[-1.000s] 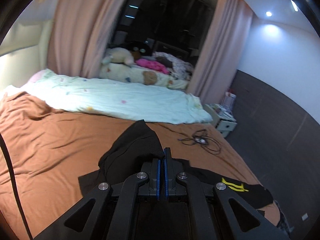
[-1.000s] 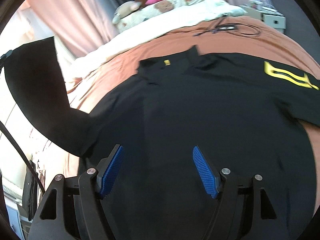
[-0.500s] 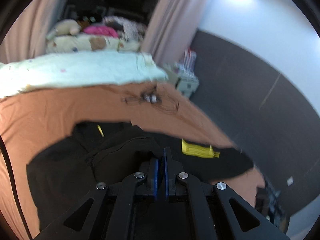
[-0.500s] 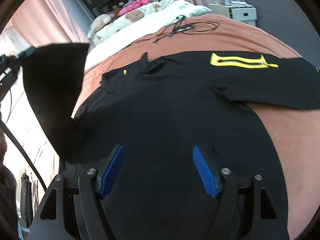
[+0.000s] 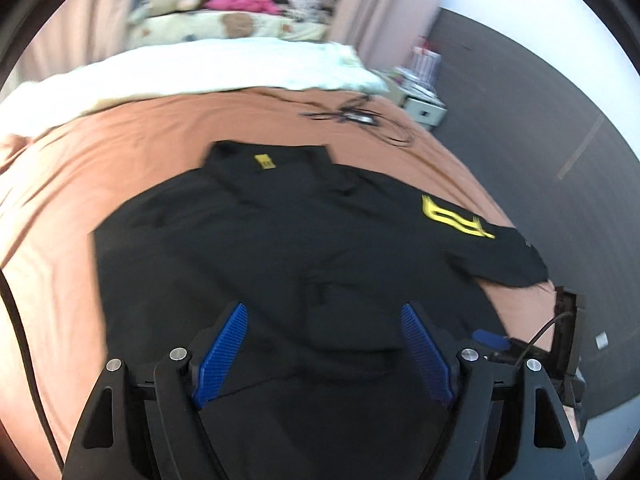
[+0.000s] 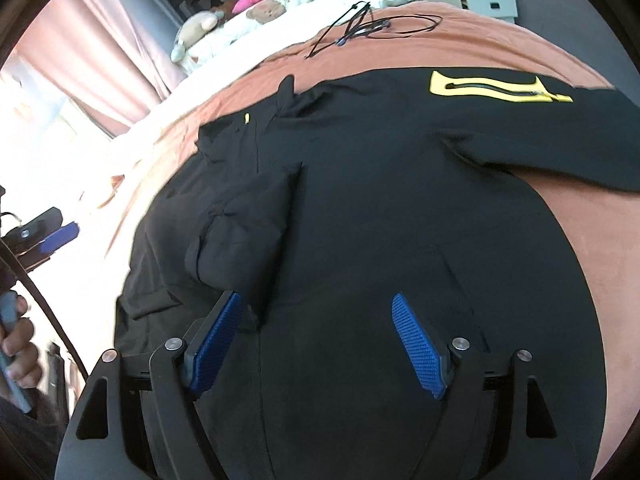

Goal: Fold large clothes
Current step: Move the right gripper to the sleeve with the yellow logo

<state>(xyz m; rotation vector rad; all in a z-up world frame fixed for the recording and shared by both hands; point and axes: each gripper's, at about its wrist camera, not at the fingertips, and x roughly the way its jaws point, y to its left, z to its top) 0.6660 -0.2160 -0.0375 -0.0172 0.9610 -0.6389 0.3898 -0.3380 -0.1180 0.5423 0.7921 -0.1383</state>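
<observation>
A large black shirt (image 5: pixel 280 240) with a yellow emblem (image 5: pixel 454 218) on one sleeve lies spread on the brown bedsheet (image 5: pixel 80 168). It also shows in the right wrist view (image 6: pixel 400 200), where its left sleeve (image 6: pixel 240 224) lies folded over the body. My left gripper (image 5: pixel 324 344) is open and empty above the shirt's lower part. My right gripper (image 6: pixel 316 340) is open and empty over the shirt's lower middle. The left gripper's blue fingertip (image 6: pixel 60 236) shows at the left edge of the right wrist view.
A white duvet (image 5: pixel 180 68) and stuffed toys (image 5: pixel 192 0) lie at the bed's far end. A black cable (image 5: pixel 356 116) lies on the sheet beyond the collar. A white nightstand (image 5: pixel 424 108) stands by the dark wall at right. Pink curtains hang behind.
My left gripper held the left sleeve, carried it over the shirt's body, then opened and let it go. The sleeve now lies folded on the shirt. My right gripper stayed open.
</observation>
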